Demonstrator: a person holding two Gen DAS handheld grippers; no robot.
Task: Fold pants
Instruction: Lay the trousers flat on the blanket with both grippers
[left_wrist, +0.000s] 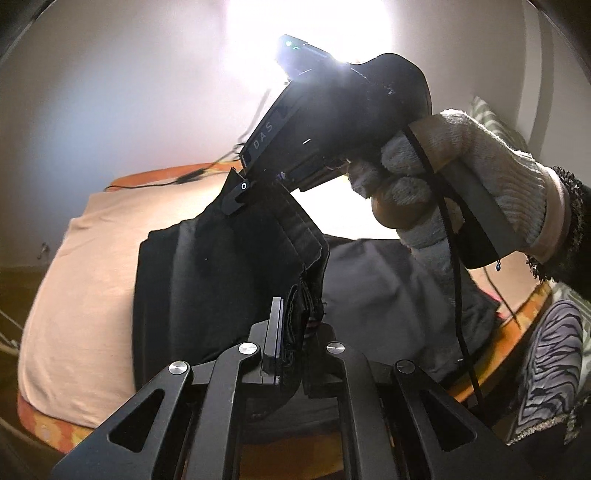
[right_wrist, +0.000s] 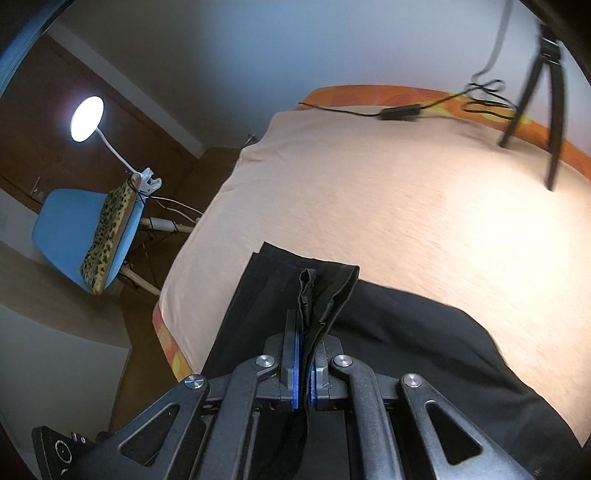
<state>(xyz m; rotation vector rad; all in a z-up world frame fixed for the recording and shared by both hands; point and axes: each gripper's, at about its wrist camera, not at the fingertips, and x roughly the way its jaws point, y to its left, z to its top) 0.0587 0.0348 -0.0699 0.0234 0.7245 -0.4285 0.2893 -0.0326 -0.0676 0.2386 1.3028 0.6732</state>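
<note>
Black pants (left_wrist: 207, 280) lie on a peach sheet (left_wrist: 85, 295) over the bed. My left gripper (left_wrist: 295, 332) is shut on a bunched edge of the pants, lifted off the bed. In the left wrist view the right gripper (left_wrist: 240, 195), held by a gloved hand (left_wrist: 454, 184), pinches the same raised edge further along. In the right wrist view my right gripper (right_wrist: 308, 332) is shut on a folded black pants hem (right_wrist: 317, 291), with the rest of the pants (right_wrist: 424, 339) trailing down to the right over the sheet (right_wrist: 369, 192).
A black cable with an adapter (right_wrist: 400, 110) and tripod legs (right_wrist: 546, 110) sit at the far end of the bed. A blue chair (right_wrist: 70, 225) with a leopard-print cushion and a clip lamp (right_wrist: 86, 118) stands left of the bed. Zebra-print fabric (left_wrist: 550, 362) lies at the right.
</note>
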